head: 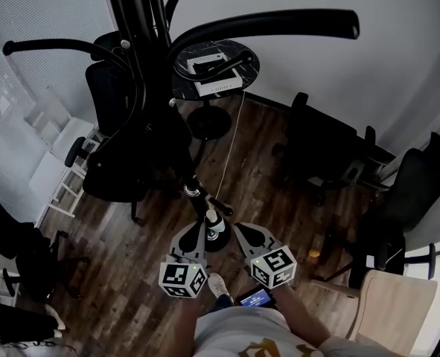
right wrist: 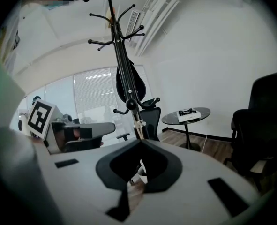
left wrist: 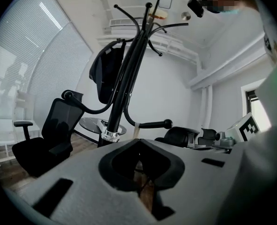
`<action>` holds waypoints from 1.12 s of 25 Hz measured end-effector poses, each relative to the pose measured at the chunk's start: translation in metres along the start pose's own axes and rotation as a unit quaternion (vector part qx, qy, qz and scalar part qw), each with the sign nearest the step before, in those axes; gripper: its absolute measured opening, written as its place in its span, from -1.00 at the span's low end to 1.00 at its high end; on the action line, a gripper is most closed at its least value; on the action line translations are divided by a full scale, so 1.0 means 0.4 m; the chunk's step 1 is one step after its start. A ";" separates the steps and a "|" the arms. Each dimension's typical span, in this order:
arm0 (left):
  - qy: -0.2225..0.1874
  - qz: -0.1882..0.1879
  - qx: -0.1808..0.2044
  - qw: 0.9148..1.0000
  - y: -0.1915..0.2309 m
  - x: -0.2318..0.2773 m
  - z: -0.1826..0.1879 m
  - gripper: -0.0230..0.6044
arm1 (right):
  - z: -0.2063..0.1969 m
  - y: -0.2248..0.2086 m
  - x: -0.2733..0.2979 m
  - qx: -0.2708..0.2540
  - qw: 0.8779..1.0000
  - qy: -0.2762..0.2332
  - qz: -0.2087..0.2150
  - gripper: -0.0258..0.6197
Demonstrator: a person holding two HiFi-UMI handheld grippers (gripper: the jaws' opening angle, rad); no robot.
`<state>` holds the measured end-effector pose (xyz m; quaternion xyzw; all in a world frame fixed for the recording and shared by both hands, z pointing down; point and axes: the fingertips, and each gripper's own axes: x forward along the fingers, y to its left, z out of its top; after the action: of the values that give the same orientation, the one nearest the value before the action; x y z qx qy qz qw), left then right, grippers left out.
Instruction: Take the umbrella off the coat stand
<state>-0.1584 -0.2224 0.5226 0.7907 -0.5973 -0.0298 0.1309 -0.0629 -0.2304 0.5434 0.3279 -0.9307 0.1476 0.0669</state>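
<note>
Coat stand: a tall black metal coat stand [right wrist: 115, 27] with curved, ball-tipped hooks at the top and lower curved arms farther down. It stands on a dark wood plank floor [head: 257, 155].

Umbrella: a long, slim black furled umbrella [left wrist: 127, 78] lies close along the stand's pole and is on the stand. It is black on black, so where it ends and the pole begins is hard to tell.

Hanging bundle: a soft black bag-like bundle [left wrist: 106, 74] hangs from an upper hook beside the pole.

Left gripper [head: 202, 227]: it is low, just left of the pole's foot. Its tongs are pressed together at the tips with nothing between them. Its marker cube points up toward the head camera.

Right gripper [head: 239, 227]: it is low, just right of the pole's foot, level with the left one. Its tongs are also closed tip to tip and empty. Whether either gripper touches the pole cannot be told.

Desk: a small round black desk [head: 249, 59] on a single leg stands beyond the stand, near the white wall. It carries a flat white-and-black box [head: 216, 76].

Chairs: a black mesh office chair [left wrist: 54, 130] stands to the left of the stand. More black chairs stand along the wall on the right.

Person: a white shirt shows at the bottom edge of the head view, with a small blue-lit screen [head: 255, 297] just below the right gripper.
</note>
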 end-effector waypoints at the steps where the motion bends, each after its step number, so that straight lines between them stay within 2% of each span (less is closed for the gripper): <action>1: 0.001 -0.004 0.003 1.000 0.001 0.007 0.002 -0.86 | 0.002 -0.002 0.008 -0.001 1.000 -0.001 0.000 -0.88; 7: 0.011 -0.017 0.001 1.000 0.016 0.042 0.004 -0.86 | 0.017 -0.006 0.064 -0.006 1.000 0.000 0.007 -0.88; 12: 0.025 -0.043 0.009 0.999 0.018 0.075 -0.010 -0.85 | 0.039 -0.027 0.107 -0.005 1.000 -0.009 0.004 -0.88; 17: 0.041 -0.066 0.004 0.997 0.011 0.099 -0.025 -0.85 | 0.050 -0.011 0.133 0.014 0.999 -0.017 0.040 -0.88; 22: 0.047 -0.095 0.002 0.994 0.000 0.134 -0.023 -0.70 | 0.049 -0.010 0.165 0.013 0.999 -0.011 0.044 -0.87; 25: 0.052 -0.101 0.016 0.993 0.000 0.145 -0.027 -0.69 | 0.038 -0.004 0.179 0.014 0.999 0.001 0.053 -0.87; 28: 0.067 -0.102 0.053 0.991 0.005 0.154 -0.031 -0.69 | 0.035 -0.010 0.189 0.018 0.998 0.005 0.054 -0.87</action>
<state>-0.1401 -0.2795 0.5417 0.8533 -0.5046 0.0414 0.1250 -0.1196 -0.2825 0.5479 0.2779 -0.9438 0.1695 0.0578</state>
